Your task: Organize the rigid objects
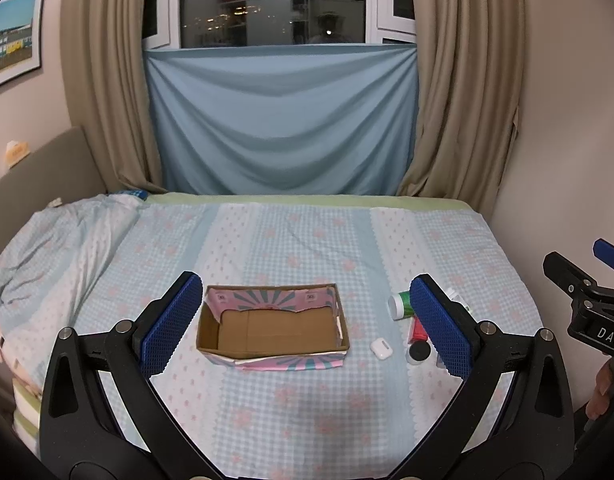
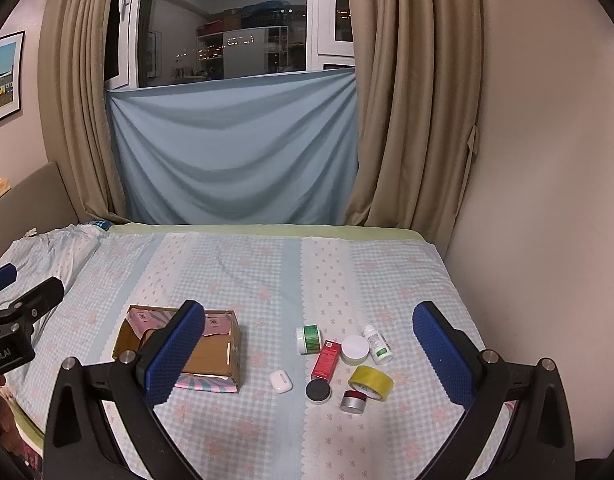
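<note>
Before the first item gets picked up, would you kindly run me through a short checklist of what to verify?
1. Left gripper open and holding nothing: ok.
2. Right gripper open and holding nothing: ok.
3. Cardboard box upright, open at the top, nothing seen inside: ok.
4. Items lie apart enough for a clean grip: not ok for the cluster, where the red box, white jar and yellow tape roll sit very close; ok for the white earbud case, which lies alone.
5. Path from the earbud case to the box free of other things: ok.
6. Whether every lid is tightly shut: cannot tell.
</note>
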